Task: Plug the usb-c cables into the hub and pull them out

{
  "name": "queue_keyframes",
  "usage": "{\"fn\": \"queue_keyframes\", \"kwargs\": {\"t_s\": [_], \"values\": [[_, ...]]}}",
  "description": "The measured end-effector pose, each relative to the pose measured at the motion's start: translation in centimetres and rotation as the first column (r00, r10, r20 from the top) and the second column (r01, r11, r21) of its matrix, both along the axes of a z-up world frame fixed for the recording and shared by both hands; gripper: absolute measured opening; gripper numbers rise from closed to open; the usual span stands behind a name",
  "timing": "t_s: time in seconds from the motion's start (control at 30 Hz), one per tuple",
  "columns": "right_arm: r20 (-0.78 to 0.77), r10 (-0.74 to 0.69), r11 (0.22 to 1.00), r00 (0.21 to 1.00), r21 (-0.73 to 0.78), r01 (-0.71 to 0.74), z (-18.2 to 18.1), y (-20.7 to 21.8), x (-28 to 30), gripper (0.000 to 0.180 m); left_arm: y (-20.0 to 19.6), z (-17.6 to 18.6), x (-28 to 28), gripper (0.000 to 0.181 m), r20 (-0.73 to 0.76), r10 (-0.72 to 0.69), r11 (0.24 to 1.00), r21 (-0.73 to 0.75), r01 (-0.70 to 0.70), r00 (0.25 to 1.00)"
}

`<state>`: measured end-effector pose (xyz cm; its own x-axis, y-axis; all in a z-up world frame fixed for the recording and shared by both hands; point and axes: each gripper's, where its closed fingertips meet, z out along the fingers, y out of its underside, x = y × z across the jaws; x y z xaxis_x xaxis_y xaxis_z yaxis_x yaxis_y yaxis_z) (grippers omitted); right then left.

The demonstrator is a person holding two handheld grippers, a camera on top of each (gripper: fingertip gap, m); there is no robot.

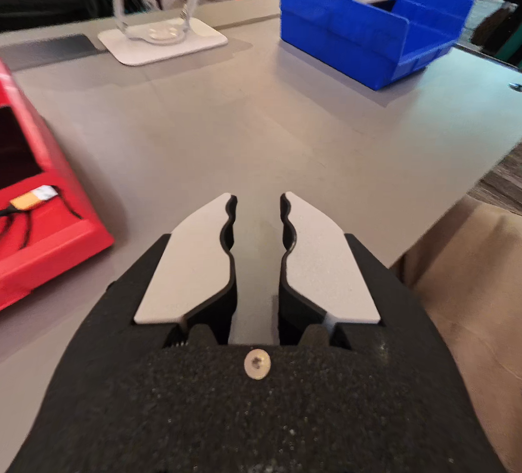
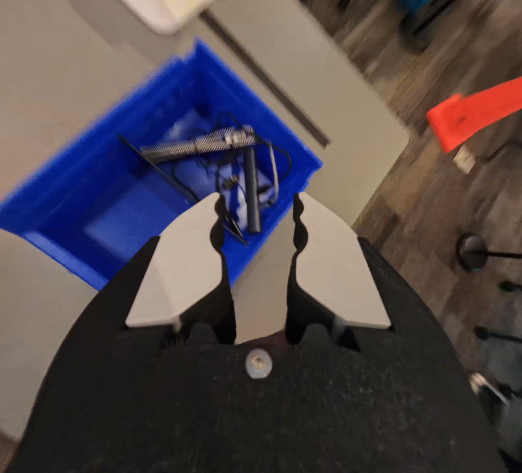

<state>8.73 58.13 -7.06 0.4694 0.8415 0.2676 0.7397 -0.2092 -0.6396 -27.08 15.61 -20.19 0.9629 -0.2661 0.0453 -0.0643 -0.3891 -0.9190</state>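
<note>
both grippers empty, jaws apart. inside blue bin (image 2: pixel 93 205): hub (image 2: pixel 197 144) looks light, rigid; cables (image 2: pixel 278 165) thin, limp. best gripped at stiff plug ends.

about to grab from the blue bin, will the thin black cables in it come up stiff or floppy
Probably floppy: the black cables lie in loose loops inside the blue bin. They look tangled around the grey hub, so lifting one may drag the rest.
</note>
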Motion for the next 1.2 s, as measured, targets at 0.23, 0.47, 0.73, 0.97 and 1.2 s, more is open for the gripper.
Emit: {"fn": "queue_keyframes", "kwargs": {"t_s": [0.23, 0.47, 0.73, 0.97, 1.2], "values": [[-0.556, -0.136, 0.989, 0.820, -0.032, 0.143, -5.5, -18.1, -3.2, 0.030, -1.2, 2.3, -4.6, 0.057, 0.097, 0.192, 0.972, 0.120, -0.203, 0.977], [-0.660, -0.175, 0.984, 0.731, -0.091, 0.153, -13.6, -30.9, -8.1, 0.031, -1.3, 0.9, -5.6, 0.055, 0.062, 0.213, 0.973, 0.075, -0.218, 0.975], [-0.665, -0.050, 0.998, 0.745, 0.002, 0.069, -13.6, -31.4, -8.6, 0.029, -1.0, 1.1, -4.0, 0.048, 0.052, 0.059, 0.997, 0.054, -0.062, 0.997], [-0.682, -0.002, 1.000, 0.732, -0.003, 0.000, -13.4, -32.5, -9.2, 0.029, 1.2, 4.0, -11.7, 0.032, -0.135, -0.143, 0.983, -0.133, 0.125, 0.981], [-0.725, -0.005, 0.998, 0.689, -0.047, -0.043, -12.7, -33.2, -10.4, 0.029, 6.7, -5.4, -21.2, 0.034, -0.317, -0.374, 0.709, -0.703, 0.048, 0.872]]}}
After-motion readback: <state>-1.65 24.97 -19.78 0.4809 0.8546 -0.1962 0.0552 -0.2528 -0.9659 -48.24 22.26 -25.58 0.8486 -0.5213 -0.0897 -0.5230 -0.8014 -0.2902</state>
